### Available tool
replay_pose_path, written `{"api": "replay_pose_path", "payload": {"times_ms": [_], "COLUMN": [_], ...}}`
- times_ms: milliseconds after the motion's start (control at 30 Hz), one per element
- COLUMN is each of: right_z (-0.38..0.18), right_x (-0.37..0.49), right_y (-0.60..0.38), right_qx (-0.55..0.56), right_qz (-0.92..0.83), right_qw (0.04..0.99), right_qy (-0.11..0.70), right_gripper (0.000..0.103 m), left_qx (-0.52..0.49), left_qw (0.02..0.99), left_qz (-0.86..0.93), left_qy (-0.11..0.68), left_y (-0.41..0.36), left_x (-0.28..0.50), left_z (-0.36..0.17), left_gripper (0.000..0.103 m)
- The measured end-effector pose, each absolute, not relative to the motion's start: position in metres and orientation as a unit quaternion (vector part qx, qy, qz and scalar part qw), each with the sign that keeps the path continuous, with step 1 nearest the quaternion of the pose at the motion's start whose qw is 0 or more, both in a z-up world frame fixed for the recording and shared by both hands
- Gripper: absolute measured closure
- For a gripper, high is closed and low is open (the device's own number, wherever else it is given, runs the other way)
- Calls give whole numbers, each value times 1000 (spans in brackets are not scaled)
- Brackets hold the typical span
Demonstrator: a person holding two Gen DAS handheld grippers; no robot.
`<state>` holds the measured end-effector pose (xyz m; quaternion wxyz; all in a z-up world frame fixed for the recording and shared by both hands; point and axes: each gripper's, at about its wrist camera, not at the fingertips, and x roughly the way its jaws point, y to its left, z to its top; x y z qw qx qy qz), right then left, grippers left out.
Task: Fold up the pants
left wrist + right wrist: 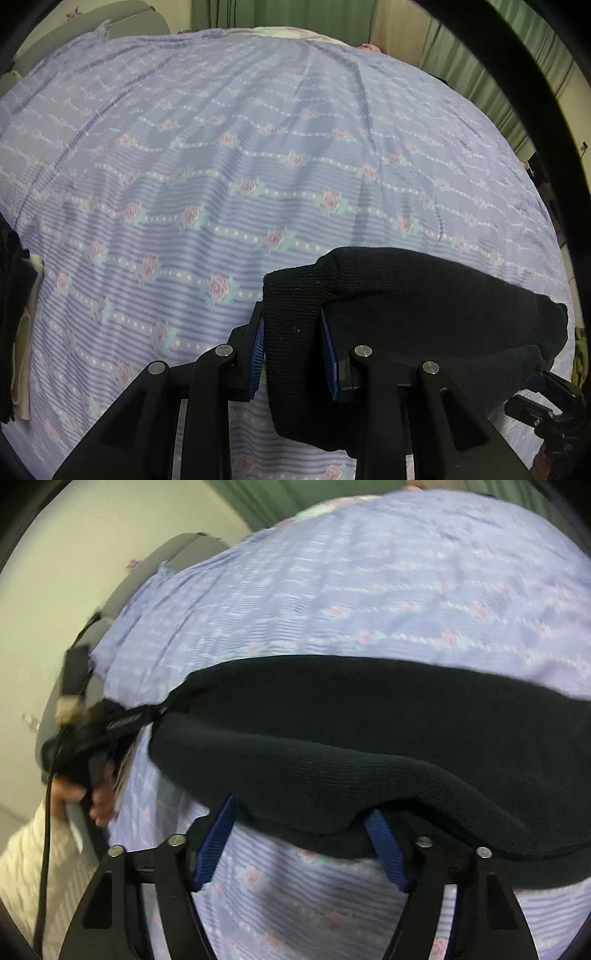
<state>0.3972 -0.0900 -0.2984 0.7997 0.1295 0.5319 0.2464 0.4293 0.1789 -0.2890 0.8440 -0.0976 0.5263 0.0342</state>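
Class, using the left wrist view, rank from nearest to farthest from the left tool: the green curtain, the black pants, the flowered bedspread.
1. Black pants, clamped between the left tool pads.
2. Flowered bedspread, beneath and ahead.
3. Green curtain, beyond the bed's far edge.

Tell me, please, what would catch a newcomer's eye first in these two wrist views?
The black pants stand out, stretched as a dark band across the lilac rose-patterned bedspread. In the left wrist view the left gripper pinches a fold of them between its blue pads, low in the picture. In the right wrist view the right gripper has its jaws apart at the cloth's lower edge, which drapes over one blue pad.
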Motion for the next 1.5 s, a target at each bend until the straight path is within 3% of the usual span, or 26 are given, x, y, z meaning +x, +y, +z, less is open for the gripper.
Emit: {"api": "replay_pose_path", "payload": {"times_ms": [67,100,133,200,433,600,667,700,733,833,933,1033,1200,1500], "right_z": [-300,-301,-304,-309,-292,-319,-319,-318,-315,-292,-256,-230,-216,-246], "right_x": [389,383,377,367,324,320,319,318,316,303,287,277,279,318], "right_y": [-85,-81,-77,-76,-88,-85,-85,-87,-89,-105,-133,-169,-236,-339], "right_qx": [109,84,57,27,42,45,51,51,47,28,29,47,71,187], "right_qz": [253,256,257,249,241,229,219,212,203,171,141,105,30,-28], "right_qw": [801,803,803,800,808,792,794,792,791,819,854,880,899,889], "right_qy": [531,531,534,545,536,565,565,571,575,547,500,462,431,418], "right_gripper": [38,47,64,79,87,88,87,85,75,49,42,33,33,33], "left_qx": [-96,-90,-85,-74,11,21,30,36,40,67,100,81,75,122], "left_qw": [843,843,842,841,842,826,824,824,825,844,875,895,911,892], "left_qz": [32,31,32,32,31,43,66,78,85,77,52,14,-50,-114], "left_qy": [528,529,531,535,539,562,562,559,557,526,470,438,402,419], "left_y": [179,179,178,176,160,160,159,159,160,147,120,93,29,-72], "left_x": [424,420,418,412,384,384,386,386,384,365,334,306,277,292], "left_z": [-292,-294,-295,-298,-297,-318,-319,-316,-312,-281,-243,-216,-208,-263], "left_gripper": [75,75,75,75,75,69,48,43,40,39,29,29,29,29]}}
